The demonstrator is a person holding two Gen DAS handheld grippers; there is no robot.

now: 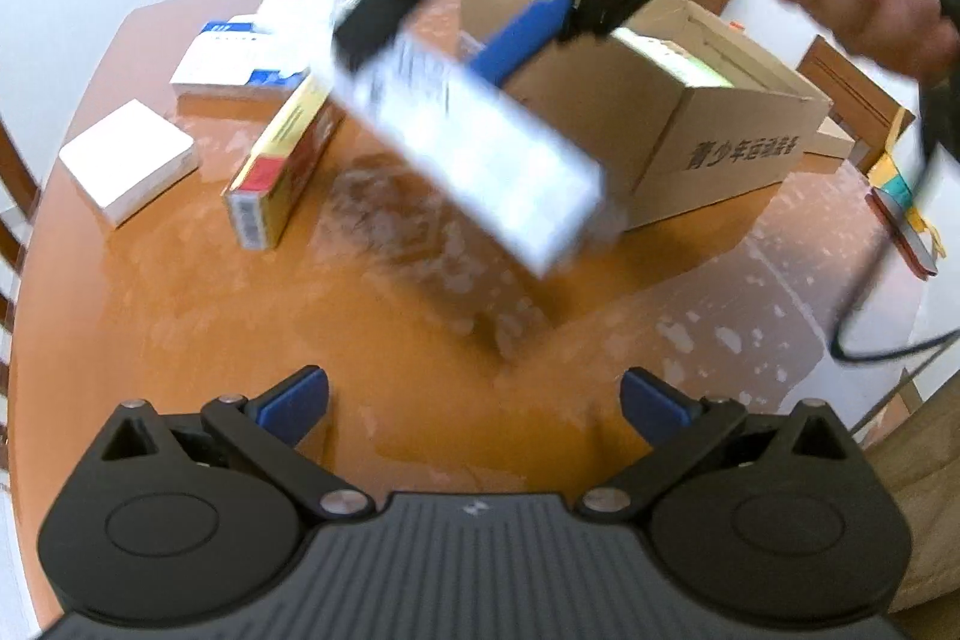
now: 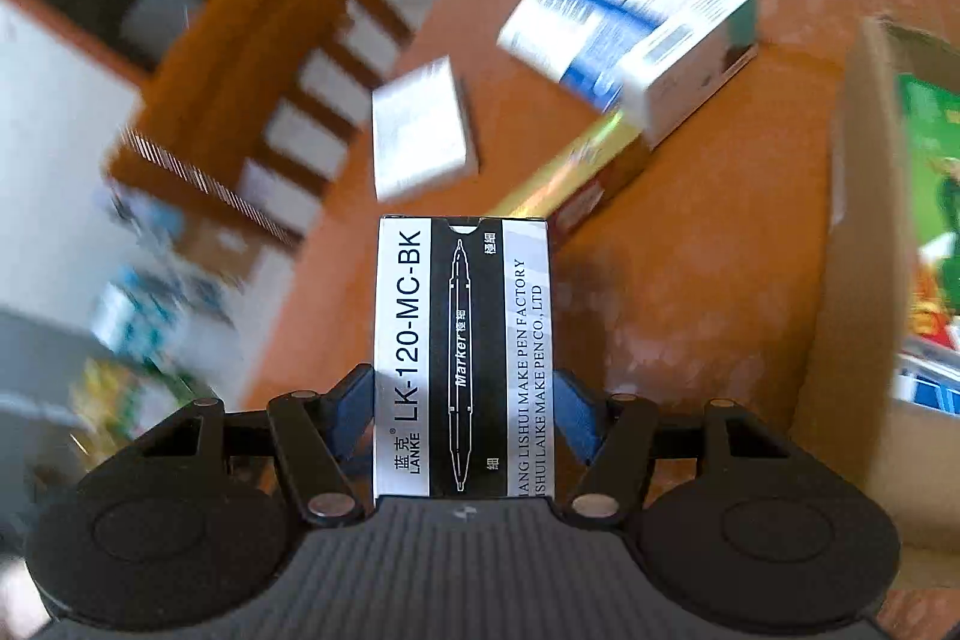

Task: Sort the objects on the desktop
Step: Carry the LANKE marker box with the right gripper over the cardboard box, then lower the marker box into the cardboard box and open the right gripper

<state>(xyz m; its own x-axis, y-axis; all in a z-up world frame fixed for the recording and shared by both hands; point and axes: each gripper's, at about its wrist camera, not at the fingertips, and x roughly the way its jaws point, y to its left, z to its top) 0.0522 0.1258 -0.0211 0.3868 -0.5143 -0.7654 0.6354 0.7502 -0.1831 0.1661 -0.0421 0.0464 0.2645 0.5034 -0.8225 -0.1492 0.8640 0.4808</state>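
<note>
At nine o'clock a flat white square box (image 1: 129, 160) and a yellow-and-red carton (image 1: 282, 160) await sorting on the orange wooden table (image 1: 300, 316). The left gripper (image 1: 474, 400) hovers released above bare tabletop. The right gripper (image 2: 462, 415) grasps a black-and-white marker box (image 2: 462, 352) endwise, airborne, probably for dropping into the open brown cardboard carton (image 1: 720, 142) at two o'clock.

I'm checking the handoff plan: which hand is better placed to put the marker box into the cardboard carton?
Right. The right gripper is clamped on the marker box, lifted beside the cardboard carton. The left gripper is open and empty over the table.
</note>
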